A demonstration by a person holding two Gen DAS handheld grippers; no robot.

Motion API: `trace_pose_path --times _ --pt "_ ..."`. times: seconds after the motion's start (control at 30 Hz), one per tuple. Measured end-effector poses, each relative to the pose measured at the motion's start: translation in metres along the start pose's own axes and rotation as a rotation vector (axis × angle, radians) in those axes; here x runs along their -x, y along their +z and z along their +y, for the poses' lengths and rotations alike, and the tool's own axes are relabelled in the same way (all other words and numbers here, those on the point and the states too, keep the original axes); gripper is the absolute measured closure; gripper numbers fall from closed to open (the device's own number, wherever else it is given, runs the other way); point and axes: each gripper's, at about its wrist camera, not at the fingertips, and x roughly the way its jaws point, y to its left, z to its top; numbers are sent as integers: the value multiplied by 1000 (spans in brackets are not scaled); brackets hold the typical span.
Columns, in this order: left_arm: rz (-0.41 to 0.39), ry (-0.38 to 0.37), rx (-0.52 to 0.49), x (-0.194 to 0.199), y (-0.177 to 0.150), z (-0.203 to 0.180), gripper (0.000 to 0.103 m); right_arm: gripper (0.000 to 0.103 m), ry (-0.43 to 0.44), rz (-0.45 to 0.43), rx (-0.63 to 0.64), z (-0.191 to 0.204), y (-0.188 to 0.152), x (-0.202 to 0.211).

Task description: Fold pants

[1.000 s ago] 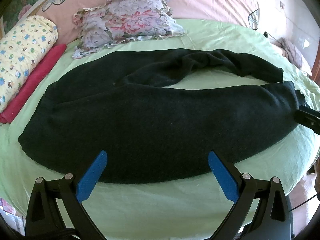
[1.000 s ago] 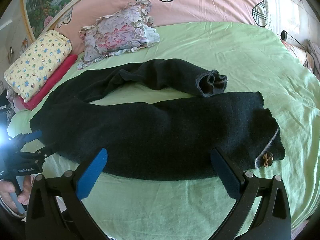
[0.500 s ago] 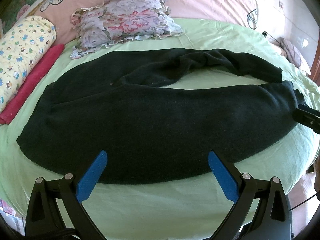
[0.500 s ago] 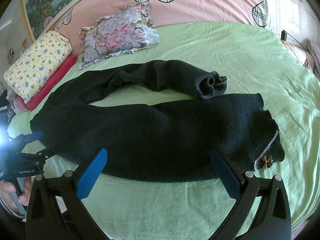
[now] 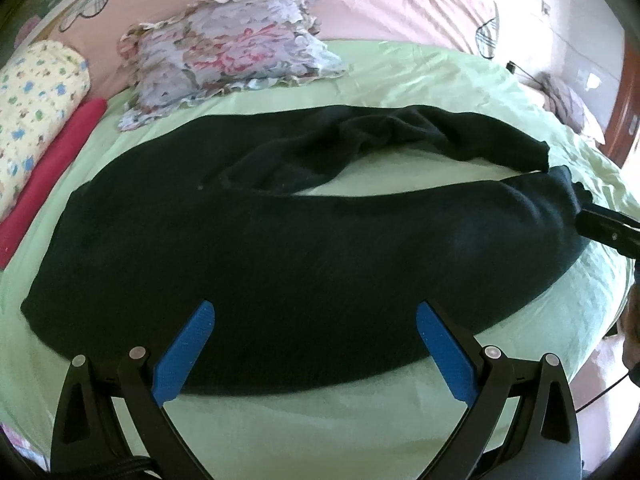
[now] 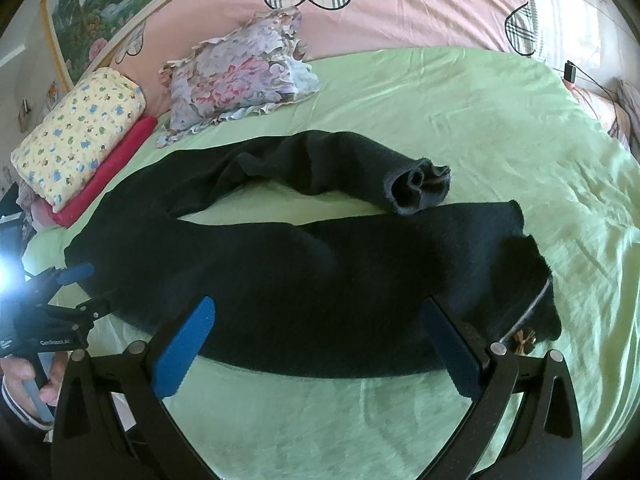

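**Pants flat on bed, both grippers spread wide**

Black pants [image 5: 304, 248] lie lengthwise across the green bed sheet [image 5: 320, 420]; near leg flat, far leg [image 6: 320, 164] bunched w/ its cuff rolled open. Waistband w/ small bow [image 6: 524, 336] sits at my right end. Left gripper [image 5: 312, 340] hangs over the near edge, fingers [image 5: 184, 352] wide apart, holding nothing. Right gripper [image 6: 316, 340] same: fingers spread, empty. Floral pillow [image 5: 228, 56], yellow pillow [image 6: 80, 132] & red roll [image 5: 52, 168] lie beyond.
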Motion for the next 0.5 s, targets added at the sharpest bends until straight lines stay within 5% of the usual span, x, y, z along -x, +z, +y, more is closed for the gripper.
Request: trace_pose_path --times 0.33,0.5 --pt "-12 -90 -17 -11 53 17 2 0 34 -5 -59 -24 28 -3" --pt "-42 -73 -46 -18 92 25 2 1 82 -6 -153 -53 53 -8"
